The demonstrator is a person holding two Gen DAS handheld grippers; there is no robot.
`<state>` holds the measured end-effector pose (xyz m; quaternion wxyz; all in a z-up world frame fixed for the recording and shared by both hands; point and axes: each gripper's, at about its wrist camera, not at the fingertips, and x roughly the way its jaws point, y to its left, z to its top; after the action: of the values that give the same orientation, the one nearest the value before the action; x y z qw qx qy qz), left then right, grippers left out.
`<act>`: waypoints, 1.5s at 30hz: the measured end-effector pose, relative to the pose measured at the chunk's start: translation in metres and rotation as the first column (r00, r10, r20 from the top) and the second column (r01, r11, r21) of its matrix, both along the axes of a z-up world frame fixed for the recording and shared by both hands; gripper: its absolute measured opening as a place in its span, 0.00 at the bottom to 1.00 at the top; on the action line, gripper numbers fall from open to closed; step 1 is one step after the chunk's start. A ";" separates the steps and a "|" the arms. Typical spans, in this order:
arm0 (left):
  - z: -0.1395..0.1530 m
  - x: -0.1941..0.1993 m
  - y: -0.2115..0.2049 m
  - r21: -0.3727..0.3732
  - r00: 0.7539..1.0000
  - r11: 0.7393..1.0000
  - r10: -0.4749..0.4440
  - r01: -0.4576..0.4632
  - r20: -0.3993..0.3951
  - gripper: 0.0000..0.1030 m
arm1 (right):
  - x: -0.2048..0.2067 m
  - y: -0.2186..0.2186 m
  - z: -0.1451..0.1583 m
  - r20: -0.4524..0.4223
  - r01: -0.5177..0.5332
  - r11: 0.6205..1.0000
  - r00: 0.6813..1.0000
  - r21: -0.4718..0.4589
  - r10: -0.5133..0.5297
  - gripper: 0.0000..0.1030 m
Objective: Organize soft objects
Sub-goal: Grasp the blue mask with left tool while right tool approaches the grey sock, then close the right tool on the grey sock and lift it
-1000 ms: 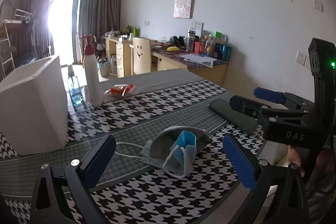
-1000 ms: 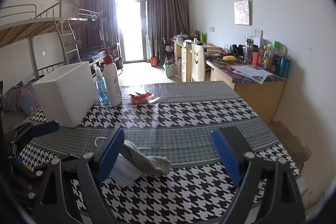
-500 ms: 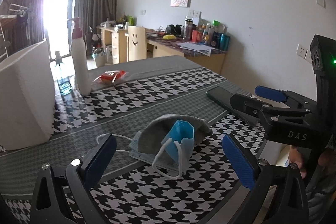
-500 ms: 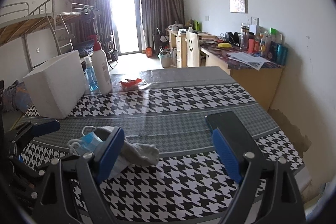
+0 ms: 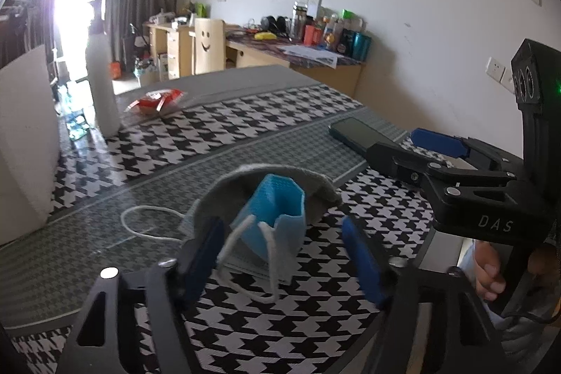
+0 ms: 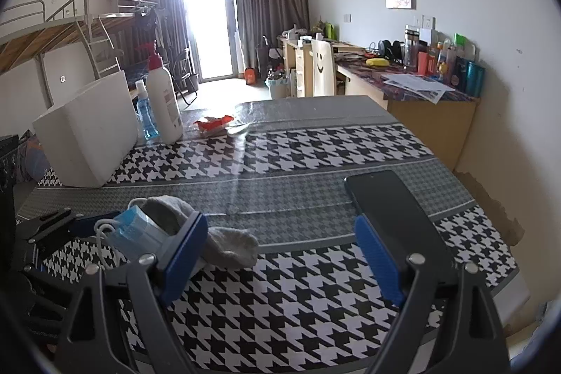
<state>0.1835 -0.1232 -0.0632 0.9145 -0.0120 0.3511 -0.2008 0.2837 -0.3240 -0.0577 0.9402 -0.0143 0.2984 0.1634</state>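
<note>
"DAS" printed on right tongs (image 5: 431,151) body; those spread, empty. Left tongs (image 5: 284,255) closing around blue mask (image 5: 277,212), pads not touching. Other labels unreadable.

A soft grey cloth sock (image 6: 224,242) and a pleated blue paper-like mask (image 5: 277,216) lie on the desk's (image 6: 315,163) glossy houndstooth cover, near a smooth, shiny black phone (image 6: 392,205).

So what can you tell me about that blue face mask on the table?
The blue face mask is a soft pleated one with white ear loops. It lies crumpled and folded on the houndstooth tablecloth, leaning against a grey sock that curves behind it. The left hand-held gripper has just been closing around it, its pads not yet pressing.
</note>
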 end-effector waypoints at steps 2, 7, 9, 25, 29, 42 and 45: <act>-0.004 0.003 -0.001 -0.004 1.000 1.000 -0.011 0.011 -0.022 0.50 | 0.001 -0.001 -0.002 -0.006 0.000 1.000 1.000 0.001 0.000 0.86; -0.006 0.004 -0.001 -0.008 0.999 1.000 -0.031 0.030 -0.034 0.28 | 0.004 0.001 -0.007 -0.023 -0.031 1.000 0.999 0.006 0.031 0.86; -0.007 0.005 -0.001 -0.008 0.998 0.999 -0.043 0.043 -0.039 0.21 | 0.006 0.002 -0.008 -0.033 -0.046 0.999 0.998 0.015 0.047 0.87; -0.007 -0.002 0.007 0.007 0.996 0.997 -0.079 0.080 -0.049 0.08 | 0.008 0.022 -0.019 -0.070 -0.153 0.988 0.986 0.010 0.153 0.86; -0.007 -0.003 0.007 0.008 0.995 0.996 -0.083 0.083 -0.057 0.08 | 0.009 0.030 -0.021 -0.077 -0.172 0.985 0.982 -0.010 0.170 0.86; -0.004 -0.009 0.018 0.016 0.996 0.998 -0.062 0.063 -0.064 0.08 | 0.022 0.055 -0.036 -0.170 -0.240 0.970 0.958 -0.040 0.230 0.43; -0.002 -0.009 0.022 0.027 0.997 0.999 -0.043 0.045 -0.062 0.08 | 0.022 0.056 -0.039 -0.184 -0.231 0.972 0.959 -0.054 0.218 0.30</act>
<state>0.1748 -0.1011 -0.0656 0.8986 0.0025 0.3822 -0.2155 0.3059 -0.2683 -0.0969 0.8843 -0.0686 0.3830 0.2582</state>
